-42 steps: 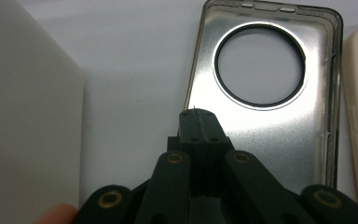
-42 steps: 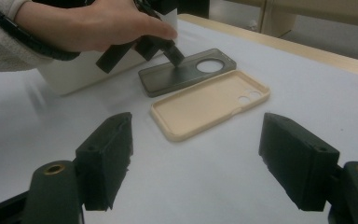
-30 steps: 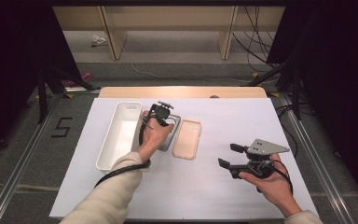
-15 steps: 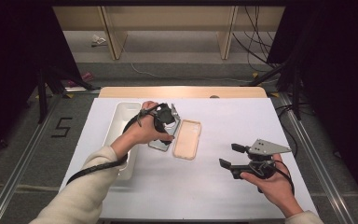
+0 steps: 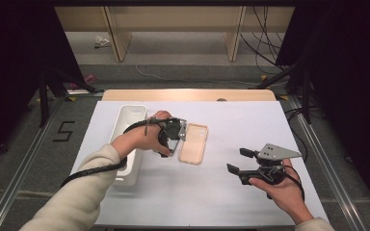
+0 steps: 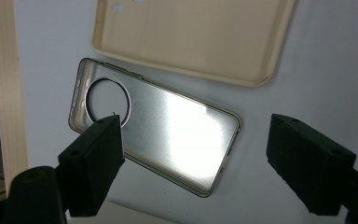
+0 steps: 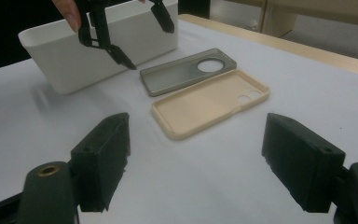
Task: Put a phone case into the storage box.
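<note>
A grey translucent phone case [image 6: 177, 140] with a round camera hole lies flat on the white table, beside a beige phone case [image 5: 192, 143]. My left gripper [image 5: 172, 139] hovers just above the grey case. Its jaws have just opened wide and eased in a little. In the left gripper view the grey case lies below the left gripper [image 6: 196, 130], and the pads do not touch it. My right gripper [image 5: 237, 160] rests open at the right, with nothing between its jaws. In the right gripper view the right gripper [image 7: 196, 144] faces both cases, grey case [image 7: 186, 72] behind beige case [image 7: 209, 105].
A long white bin [image 5: 129, 144] stands left of the cases, under my left forearm, and the bin [image 7: 98, 46] appears again in the right gripper view. The table's wooden far edge [image 5: 188, 94] runs behind. Dark floor and cables surround the table.
The left gripper's jaws have opened off the grey case, which now lies flat beside the beige one. That hand has shifted slightly right and up. The right gripper has not moved.
</note>
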Tool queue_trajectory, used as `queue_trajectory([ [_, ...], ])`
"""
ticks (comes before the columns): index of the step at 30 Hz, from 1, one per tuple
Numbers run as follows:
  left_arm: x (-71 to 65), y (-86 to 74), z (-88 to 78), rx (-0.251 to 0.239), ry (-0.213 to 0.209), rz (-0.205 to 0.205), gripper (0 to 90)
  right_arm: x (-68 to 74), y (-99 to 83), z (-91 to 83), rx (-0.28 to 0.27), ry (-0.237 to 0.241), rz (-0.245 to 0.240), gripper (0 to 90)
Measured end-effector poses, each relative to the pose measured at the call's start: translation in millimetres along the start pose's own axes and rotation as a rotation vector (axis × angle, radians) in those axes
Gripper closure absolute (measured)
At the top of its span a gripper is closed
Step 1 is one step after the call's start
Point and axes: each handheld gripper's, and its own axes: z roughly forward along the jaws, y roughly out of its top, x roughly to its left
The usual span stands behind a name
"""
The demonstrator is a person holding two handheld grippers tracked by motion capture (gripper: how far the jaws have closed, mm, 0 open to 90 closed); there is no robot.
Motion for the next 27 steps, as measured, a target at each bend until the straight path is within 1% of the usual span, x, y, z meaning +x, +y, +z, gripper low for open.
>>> queue_trajectory([
  [1, 0.7, -0.2, 0.2, 0.004, -0.005, 0.016, 20.3, 0.0, 0.1, -0.3, 0.001, -0.001, -0.001, 24.3],
  [3, -0.3, -1.3, 1.8, -0.007, -0.010, 0.014, 20.6, 0.1, 0.1, -0.6, -0.003, 0.001, 0.000, 24.2],
  [5, -0.1, -2.1, 1.9, 0.006, -0.012, 0.040, 20.6, 0.4, 0.2, -1.3, -0.004, 0.000, 0.000, 24.2],
  [6, -1.4, -2.8, 2.9, 0.005, -0.018, 0.038, 20.5, 0.4, 0.3, -1.4, -0.005, -0.001, -0.001, 24.2],
  [7, -1.3, -3.0, 3.7, 0.007, -0.015, 0.053, 20.4, 0.5, 0.3, -1.5, -0.006, -0.001, -0.001, 24.1],
  [8, -2.7, -3.6, 4.6, 0.011, -0.021, 0.047, 20.3, 0.5, 0.3, -1.7, -0.006, -0.001, 0.000, 24.0],
  [9, -2.3, -3.6, 5.2, 0.016, -0.021, 0.067, 20.1, 0.5, 0.4, -1.8, -0.006, 0.000, 0.000, 24.0],
  [11, -3.4, -4.1, 7.5, 0.018, -0.026, 0.067, 20.2, 0.6, 0.5, -2.1, -0.008, -0.003, -0.001, 23.5],
  [13, -3.0, -3.8, 8.9, 0.030, -0.024, 0.086, 20.1, 0.6, 0.7, -2.6, -0.011, -0.006, -0.003, 23.1],
  [14, -3.2, -3.7, 10.0, 0.028, -0.024, 0.086, 20.1, 0.6, 0.8, -2.9, -0.012, -0.009, -0.004, 22.6],
  [16, -3.0, -3.0, 11.1, 0.028, -0.025, 0.097, 20.1, 0.4, 1.0, -3.3, -0.016, -0.011, -0.003, 21.1],
  [20, -3.0, -1.4, 13.1, 0.036, -0.030, 0.113, 20.4, 0.3, 1.0, -3.5, -0.017, -0.015, -0.004, 20.8],
  [21, -2.8, -1.0, 14.1, 0.036, -0.024, 0.123, 20.8, 0.2, 1.0, -3.4, -0.017, -0.015, -0.005, 20.8],
  [22, -2.7, -0.2, 14.3, 0.048, -0.022, 0.136, 21.2, 0.4, 1.1, -3.5, -0.017, -0.016, -0.004, 20.8],
  [26, -4.3, 1.7, 17.4, 0.064, -0.027, 0.174, 22.4, 0.2, 1.1, -3.8, -0.019, -0.017, -0.003, 20.9],
  [27, -5.0, 1.7, 18.4, 0.072, -0.031, 0.178, 22.8, 0.1, 1.0, -3.7, -0.019, -0.017, -0.003, 20.9],
])
